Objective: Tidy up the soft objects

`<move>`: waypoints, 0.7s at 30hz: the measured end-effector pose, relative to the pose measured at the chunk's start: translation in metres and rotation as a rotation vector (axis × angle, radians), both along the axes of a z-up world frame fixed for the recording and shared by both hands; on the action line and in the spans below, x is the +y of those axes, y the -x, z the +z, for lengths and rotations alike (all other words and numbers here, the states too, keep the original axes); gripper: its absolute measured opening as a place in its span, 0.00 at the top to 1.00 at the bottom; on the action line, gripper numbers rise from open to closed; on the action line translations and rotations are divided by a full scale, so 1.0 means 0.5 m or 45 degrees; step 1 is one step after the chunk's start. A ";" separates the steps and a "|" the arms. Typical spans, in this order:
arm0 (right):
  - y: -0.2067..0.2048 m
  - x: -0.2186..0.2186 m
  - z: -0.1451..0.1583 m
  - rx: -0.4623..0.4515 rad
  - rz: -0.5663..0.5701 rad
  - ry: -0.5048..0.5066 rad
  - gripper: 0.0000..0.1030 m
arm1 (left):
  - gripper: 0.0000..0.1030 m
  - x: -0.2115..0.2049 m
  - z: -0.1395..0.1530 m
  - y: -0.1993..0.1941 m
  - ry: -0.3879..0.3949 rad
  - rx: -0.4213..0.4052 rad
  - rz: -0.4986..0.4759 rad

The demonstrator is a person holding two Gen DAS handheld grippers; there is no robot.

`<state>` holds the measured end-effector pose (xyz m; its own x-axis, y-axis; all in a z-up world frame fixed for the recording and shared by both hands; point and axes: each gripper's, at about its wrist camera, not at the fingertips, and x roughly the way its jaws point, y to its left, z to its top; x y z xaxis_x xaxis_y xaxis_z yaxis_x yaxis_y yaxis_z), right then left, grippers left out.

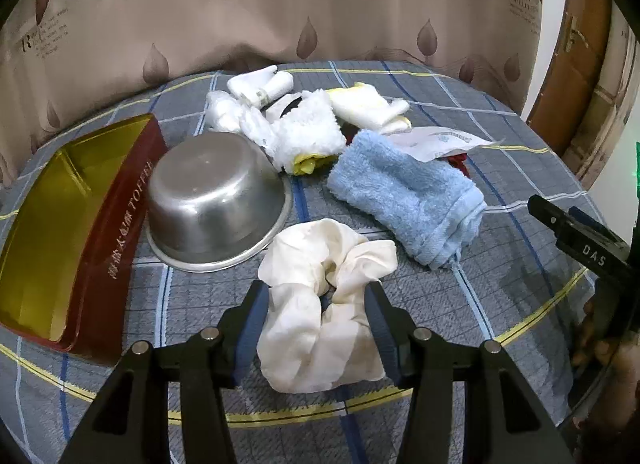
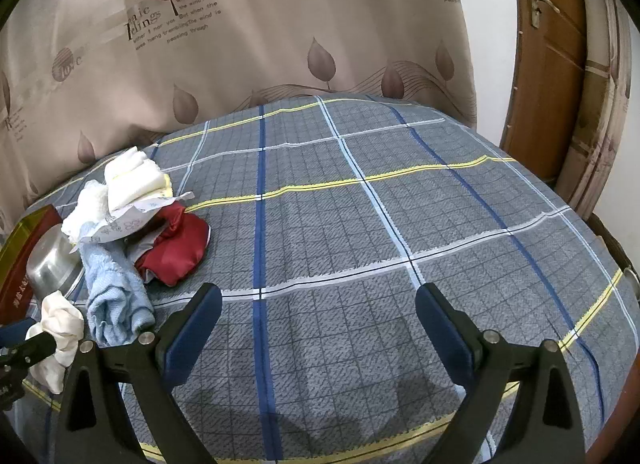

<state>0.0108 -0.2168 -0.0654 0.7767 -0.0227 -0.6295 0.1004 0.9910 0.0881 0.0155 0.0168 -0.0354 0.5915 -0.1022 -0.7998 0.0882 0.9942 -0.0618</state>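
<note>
Plaid-covered round table (image 2: 360, 223) with the steel bowl (image 1: 216, 199) taken as landmark. Just in front of the bowl, cream scrunchie (image 1: 324, 304) lying on the cloth, straddled by the left gripper (image 1: 316, 304): blue pads on either side of the fabric at about its width, contact not discernible, no lift evident. Right of the bowl, light-blue towel (image 1: 408, 199); behind it, heap of white fluffy cloths (image 1: 304, 131), folded white-and-yellow cloth (image 1: 368, 107), white rolled items (image 1: 260, 85) and a printed sachet (image 1: 436, 141); beyond the towel, red fabric pouch (image 2: 176, 252). Left of the bowl and touching it, open red-and-gold toffee tin (image 1: 68, 223), interior bare; bowl interior likewise bare. Well right of the bowl, right gripper (image 2: 318, 324) spread wide over bare cloth, nothing between its fingers. Judged stage: sorting barely begun, no soft item yet in either container; scrunchie apparently first, whole heap remaining.
</note>
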 end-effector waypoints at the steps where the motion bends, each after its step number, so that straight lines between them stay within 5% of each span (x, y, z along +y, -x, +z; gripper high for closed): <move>1: 0.000 0.000 0.000 0.001 0.001 0.000 0.06 | 0.50 0.000 -0.001 -0.002 0.003 0.005 -0.003; 13: -0.002 0.003 -0.003 0.004 0.002 -0.002 0.06 | 0.51 -0.024 -0.033 -0.019 -0.068 0.037 -0.043; 14: -0.003 0.004 -0.004 0.005 0.002 -0.002 0.06 | 0.56 -0.024 -0.034 -0.016 -0.070 0.028 -0.046; 15: -0.003 0.005 -0.004 0.006 0.002 -0.001 0.06 | 0.77 -0.024 -0.037 -0.014 -0.056 0.020 -0.055; 16: -0.002 0.006 -0.005 0.007 0.002 -0.001 0.06 | 0.82 -0.023 -0.039 -0.010 -0.043 0.024 -0.055; 21: 0.000 0.007 -0.006 0.020 0.008 0.000 0.06 | 0.90 -0.022 -0.029 -0.007 -0.052 0.012 -0.036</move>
